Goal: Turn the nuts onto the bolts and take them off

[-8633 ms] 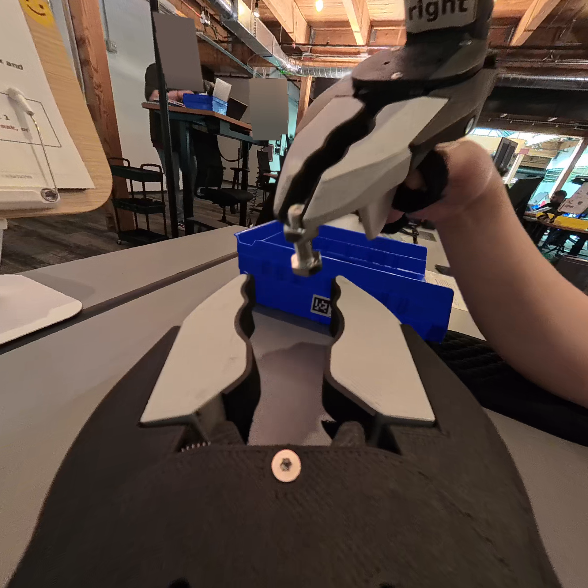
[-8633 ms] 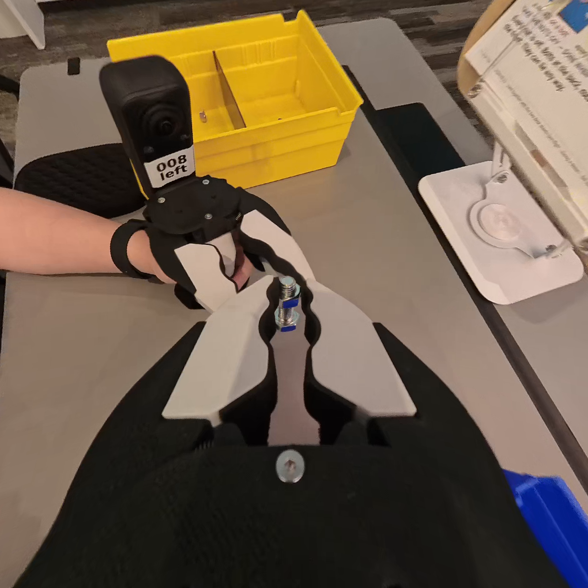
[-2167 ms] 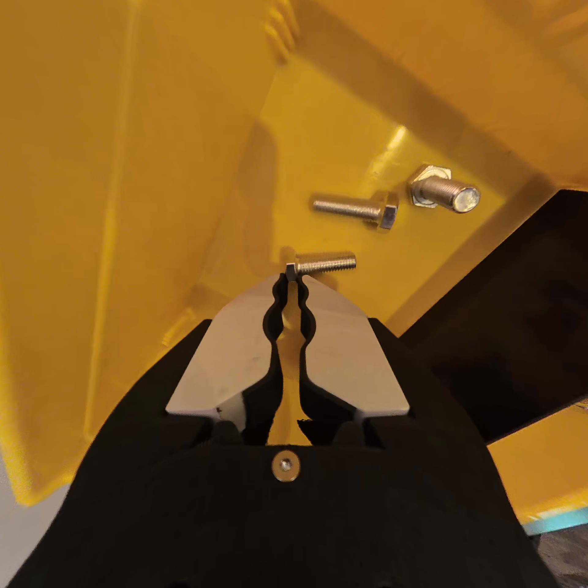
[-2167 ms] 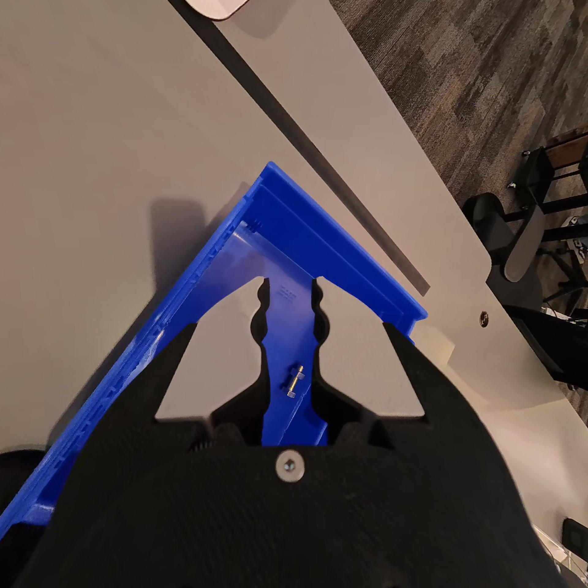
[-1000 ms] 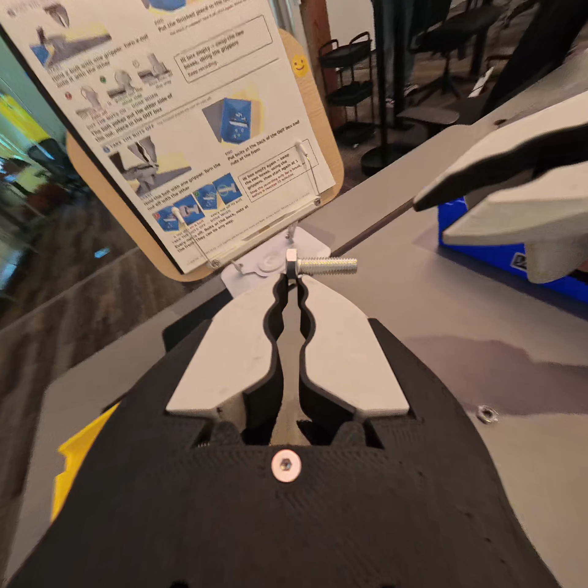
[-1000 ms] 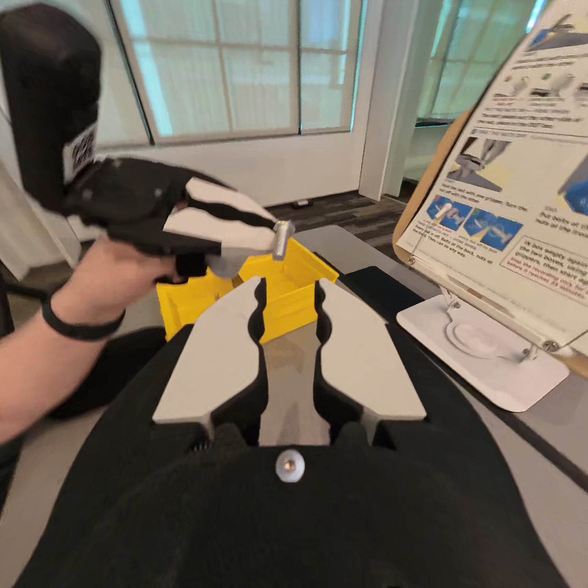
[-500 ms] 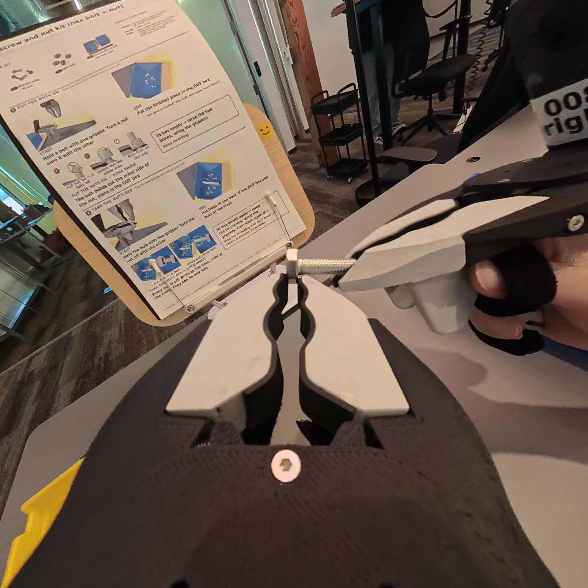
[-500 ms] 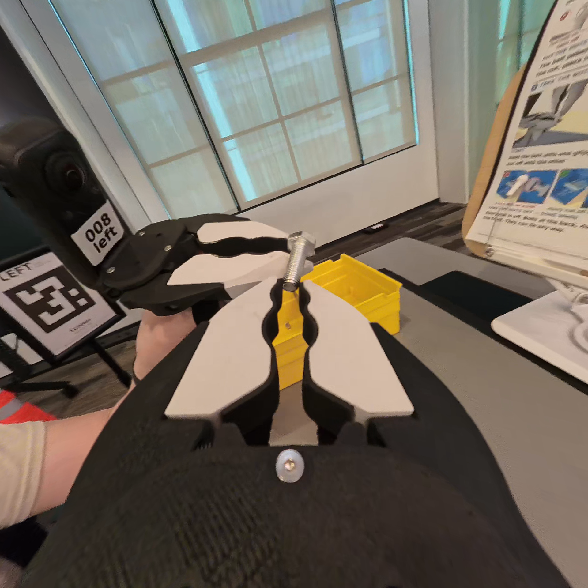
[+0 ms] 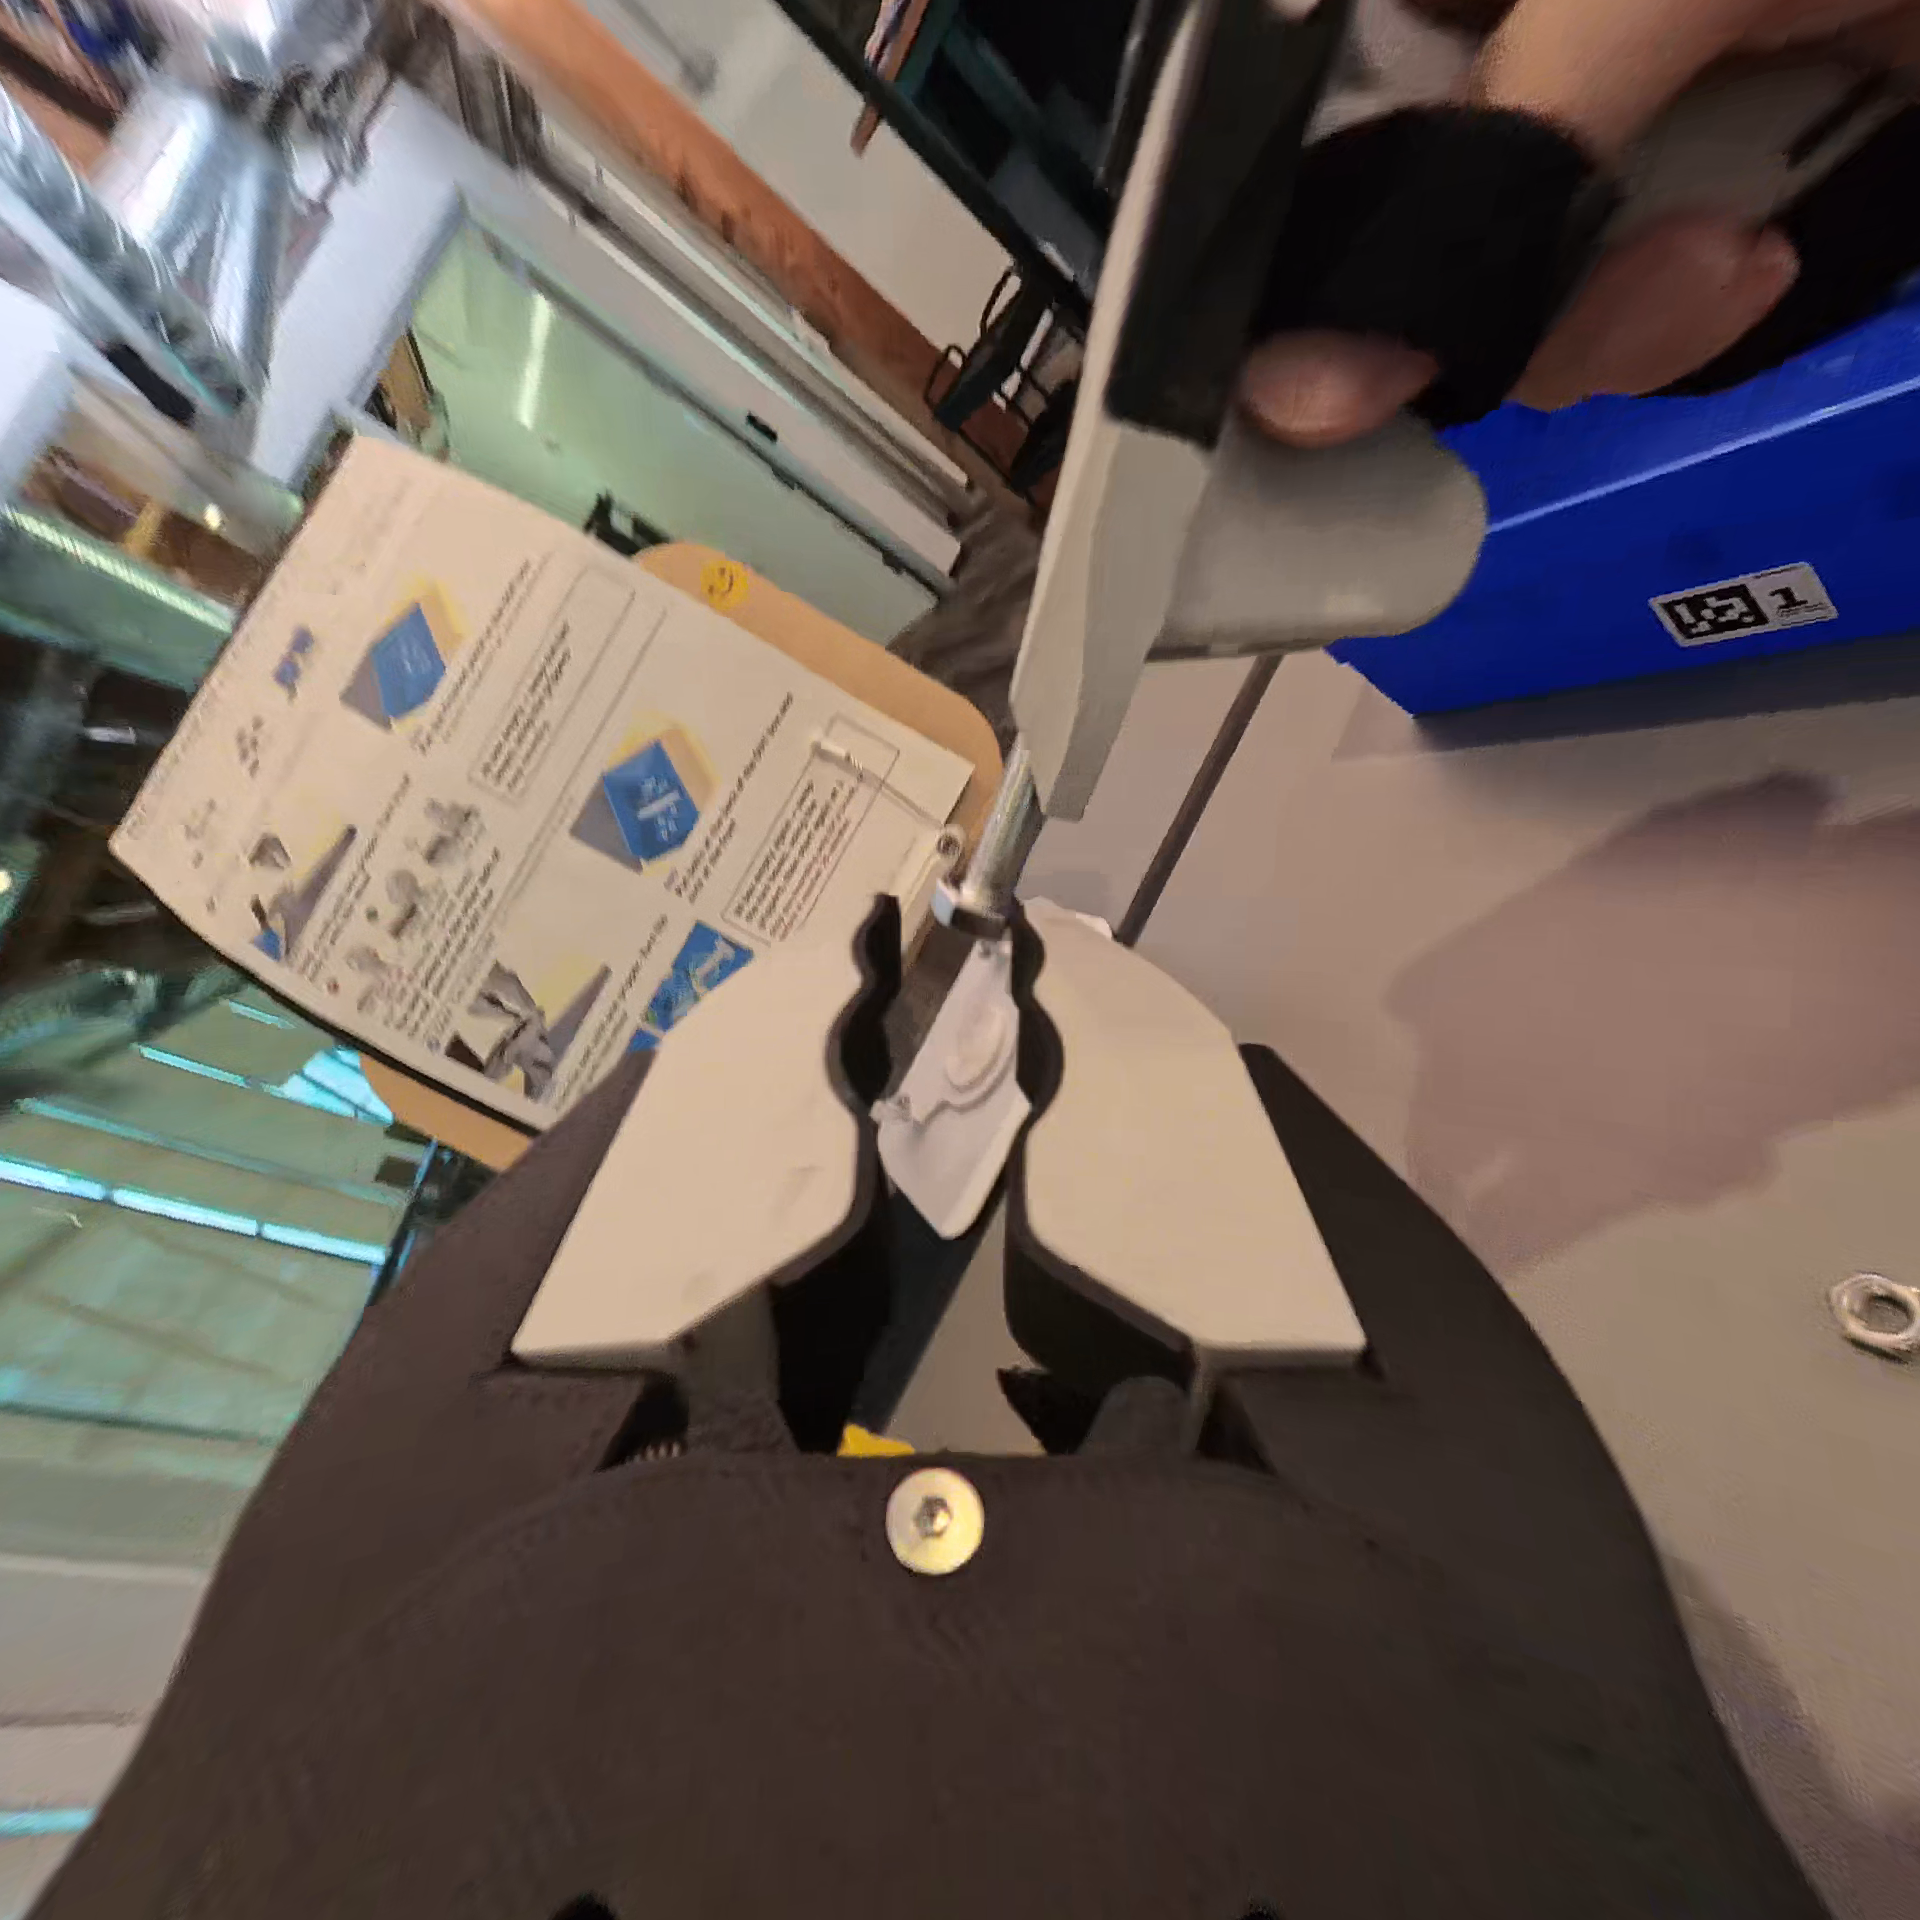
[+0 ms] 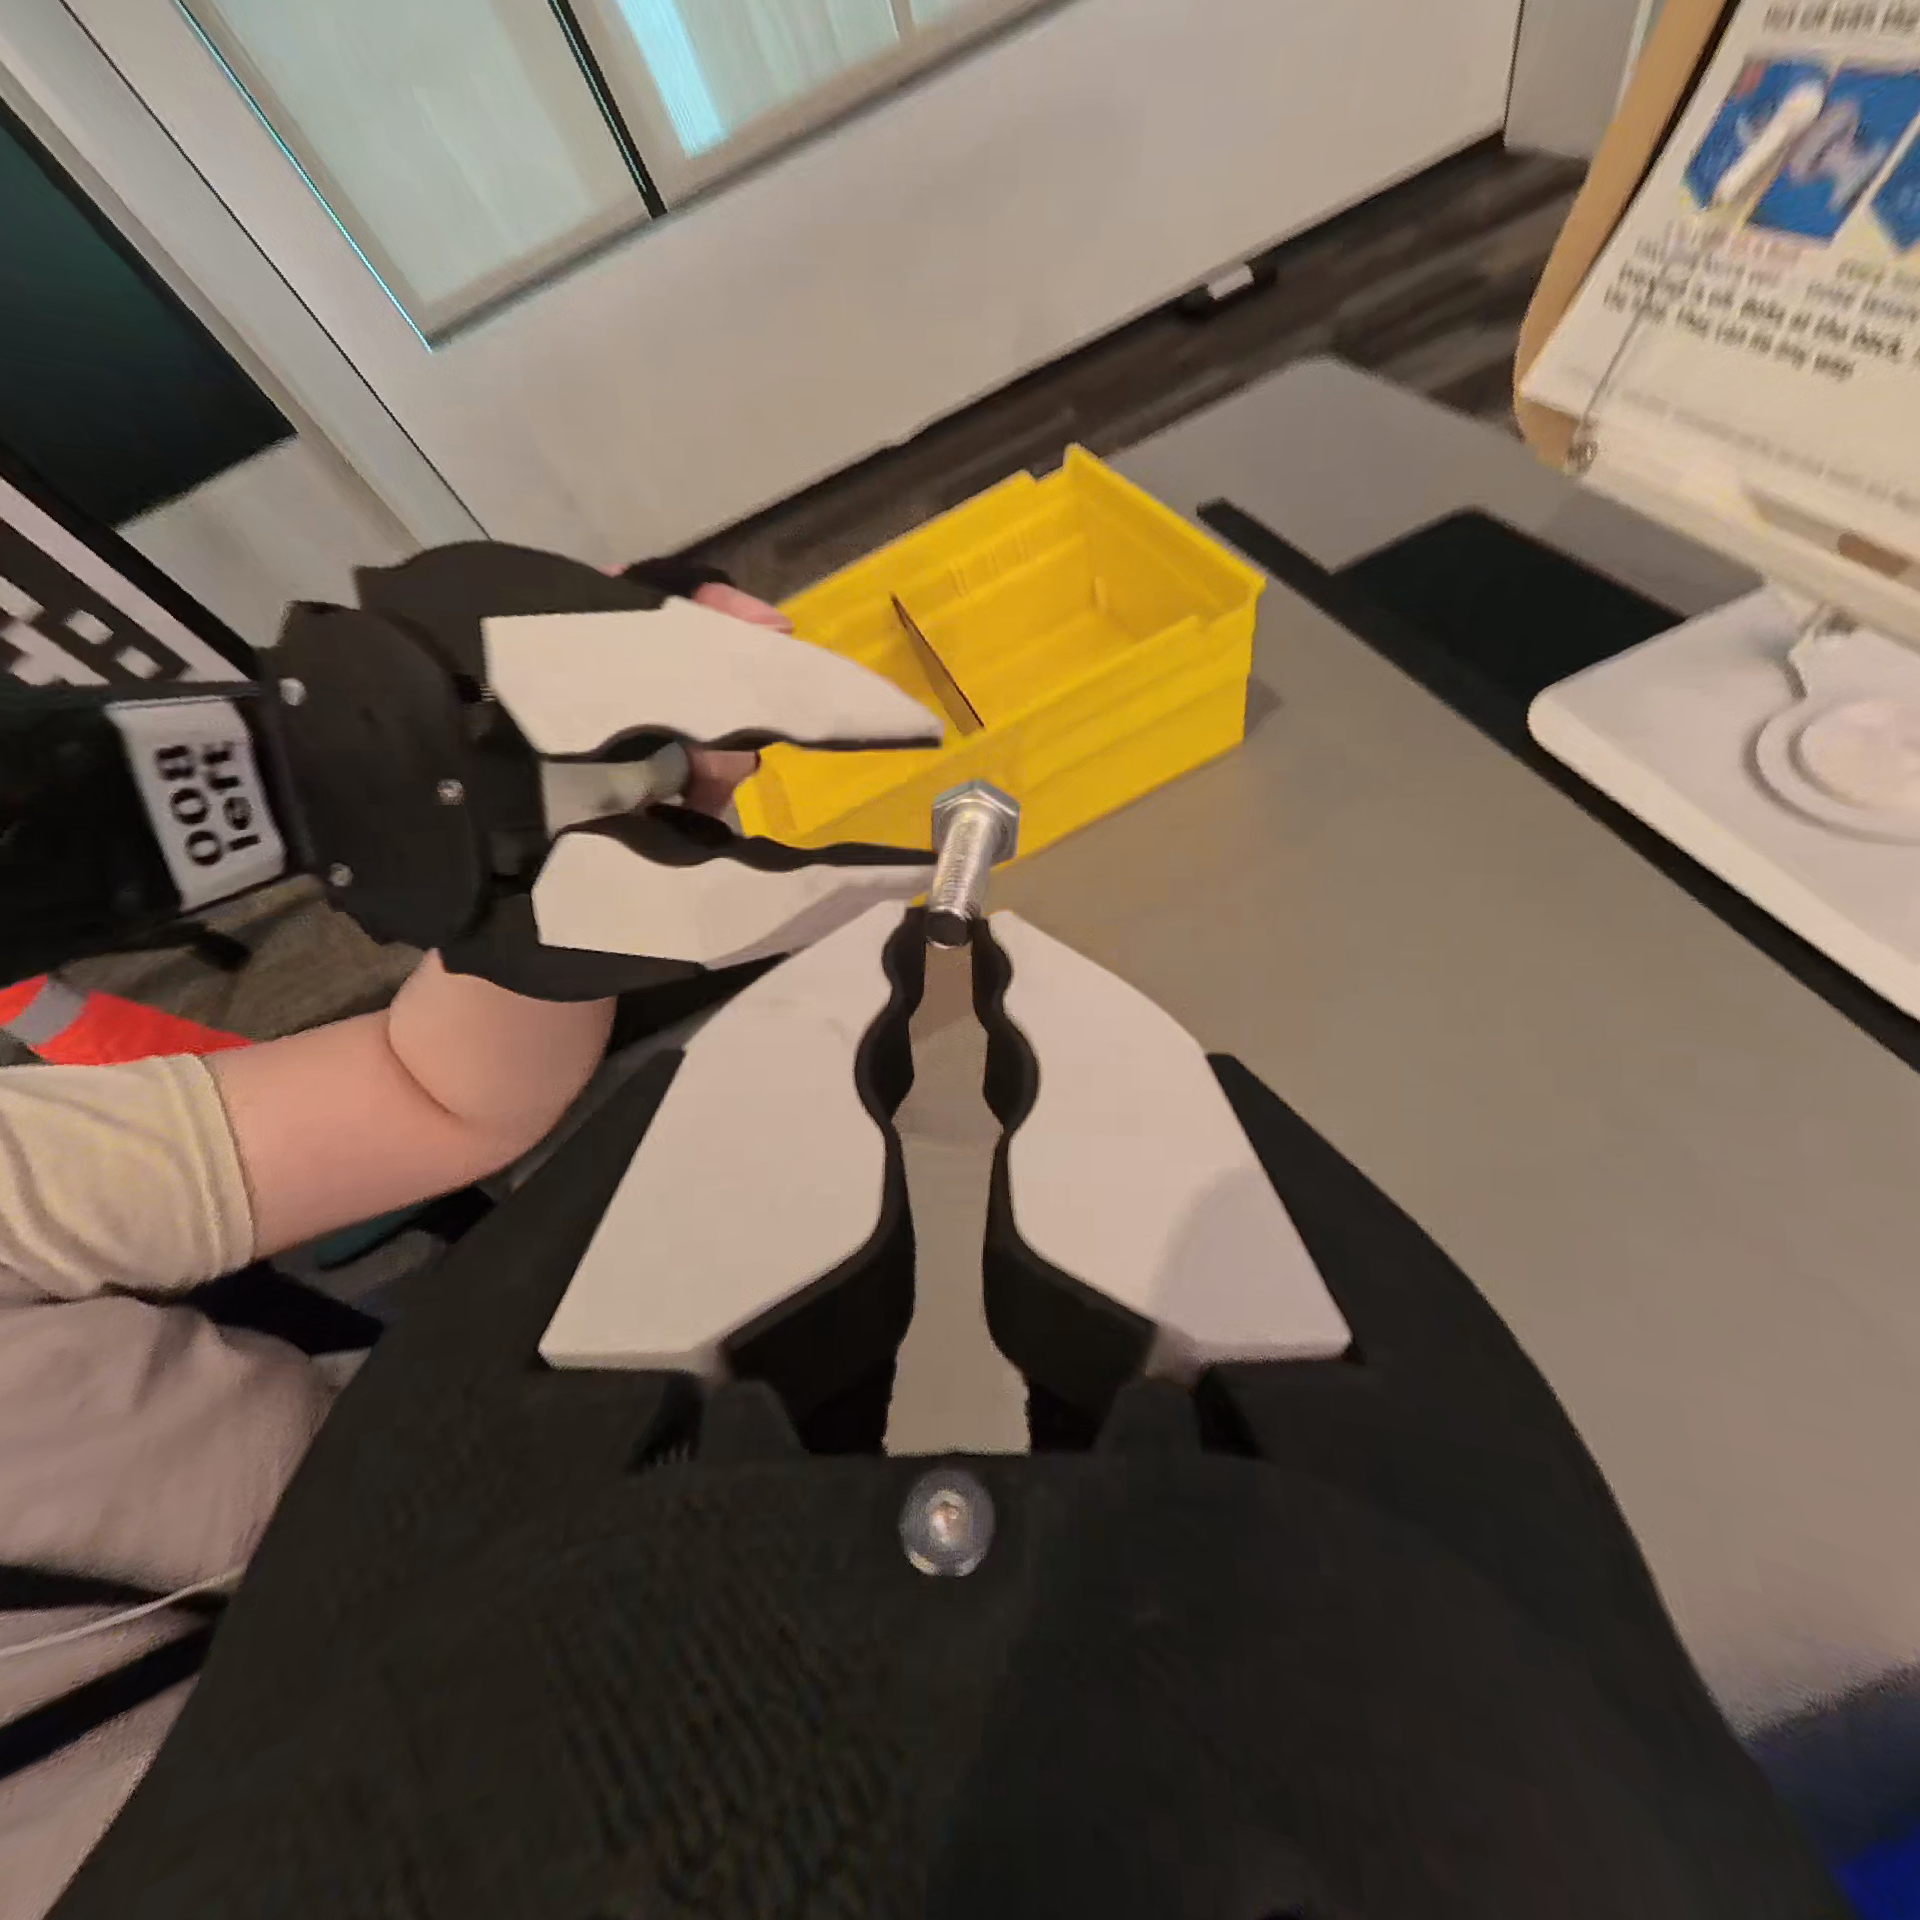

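Bolt (image 10: 961, 868) clamped in right gripper (image 10: 948, 928) tips — left gripper (image 9: 948, 925) apart.

Daylight from the windows (image 10: 582, 156) ahead of me lights everything evenly. Soft shadows smear across my worktop (image 9: 1621, 987). The left view's background is motion-blurred and tilted; wide-angle bending warps both edges.

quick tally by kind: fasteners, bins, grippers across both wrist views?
Bolts: 1, the bolt, its threaded end between the right gripper fingertips
Loose nuts: 1, the nut on the table
Bins: 2, the yellow bin and the blue bin
Grippers: 2, right plus the left gripper, open
Total: 6
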